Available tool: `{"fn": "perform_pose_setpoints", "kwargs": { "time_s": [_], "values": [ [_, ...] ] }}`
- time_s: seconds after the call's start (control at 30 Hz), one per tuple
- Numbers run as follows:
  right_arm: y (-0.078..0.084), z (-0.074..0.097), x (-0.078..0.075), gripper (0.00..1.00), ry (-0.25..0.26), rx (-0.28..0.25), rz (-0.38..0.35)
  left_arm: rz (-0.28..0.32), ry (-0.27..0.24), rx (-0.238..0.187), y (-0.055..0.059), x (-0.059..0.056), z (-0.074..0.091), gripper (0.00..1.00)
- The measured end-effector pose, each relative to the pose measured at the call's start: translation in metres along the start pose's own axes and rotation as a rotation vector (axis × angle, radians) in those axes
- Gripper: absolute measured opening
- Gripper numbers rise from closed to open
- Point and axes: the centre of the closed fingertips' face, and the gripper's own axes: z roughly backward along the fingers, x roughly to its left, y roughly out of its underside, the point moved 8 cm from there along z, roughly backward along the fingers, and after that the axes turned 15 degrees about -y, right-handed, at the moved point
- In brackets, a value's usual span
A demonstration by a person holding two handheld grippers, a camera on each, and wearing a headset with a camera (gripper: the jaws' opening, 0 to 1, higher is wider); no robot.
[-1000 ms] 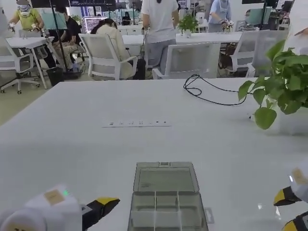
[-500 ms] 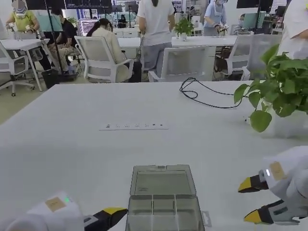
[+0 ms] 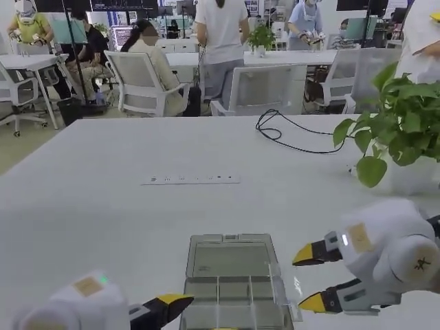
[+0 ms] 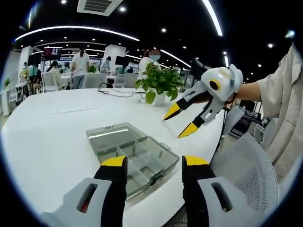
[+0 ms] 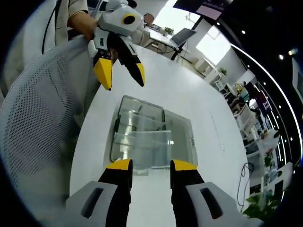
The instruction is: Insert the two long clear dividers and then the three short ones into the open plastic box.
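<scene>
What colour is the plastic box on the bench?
The open plastic box is see-through smoky grey; clearest in left gripper view.

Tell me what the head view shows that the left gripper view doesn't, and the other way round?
Head view: the green light on top of the left claw. Left gripper view: ceiling lights, a mesh chair back and the person's sleeve. Both: the open plastic box, the plant, the black cable and the open right claw.

box front cropped, clear dividers perhaps indistinct
</scene>
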Motion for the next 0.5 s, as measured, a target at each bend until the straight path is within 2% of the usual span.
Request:
{"fn": "perform_pose_setpoints", "kwargs": {
  "time_s": [0.3,0.5],
  "values": [
    [-0.028,-0.012,-0.002,0.32,0.008,-0.05,0.055,0.109,0.03,-0.006,-0.002,-0.003,-0.004,0.38],
    [-0.041,-0.017,0.0,0.32,0.005,-0.072,0.089,0.18,0.031,-0.018,-0.004,-0.003,-0.005,0.32]
  ]
}}
